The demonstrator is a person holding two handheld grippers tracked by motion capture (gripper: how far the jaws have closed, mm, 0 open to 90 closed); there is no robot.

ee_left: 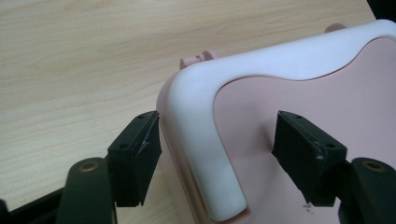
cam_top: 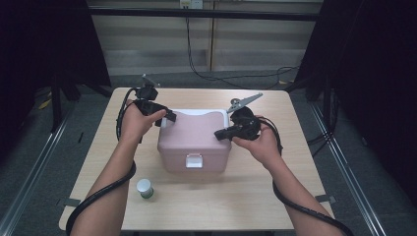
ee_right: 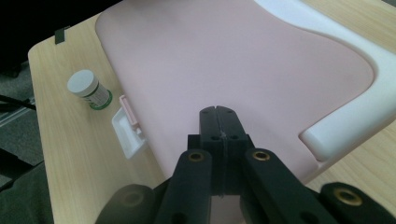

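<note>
The pink box (cam_top: 194,140) sits at the centre of the wooden table (cam_top: 255,196) in the high view, its white handle (cam_top: 196,112) lying folded along the far edge of the lid and its white latch (cam_top: 193,160) on the near face. The left gripper (cam_top: 169,118), held in the person's left hand (cam_top: 135,123), is at the box's upper left corner. The right gripper (cam_top: 222,133), held in the right hand (cam_top: 260,142), rests over the lid near its right edge. A small white-capped bottle (cam_top: 145,188) stands on the table in the lower left part of the frame, apart from the box. Black cables (cam_top: 98,196) trail along both forearms.

In the left gripper view, the pink box (ee_left: 299,107) takes up the right half of the frame, and the white handle (ee_left: 196,116) bends round its corner from the upper right down to the lower centre. The left gripper (ee_left: 217,149) has its jaws spread wide, one outside the box over the table (ee_left: 70,70) at lower left, the other over the lid at lower right, with the handle's side arm between them. Whether either pad touches is not clear.

In the right gripper view, the right gripper (ee_right: 218,122) rises from the bottom centre with its jaws pressed together and nothing between them, lying over the pink lid (ee_right: 233,60). The white handle (ee_right: 355,93) curves down the right side of the frame. The white latch (ee_right: 127,133) juts from the box edge at centre left, and the bottle (ee_right: 88,90) stands on the table (ee_right: 74,154) at upper left.
</note>
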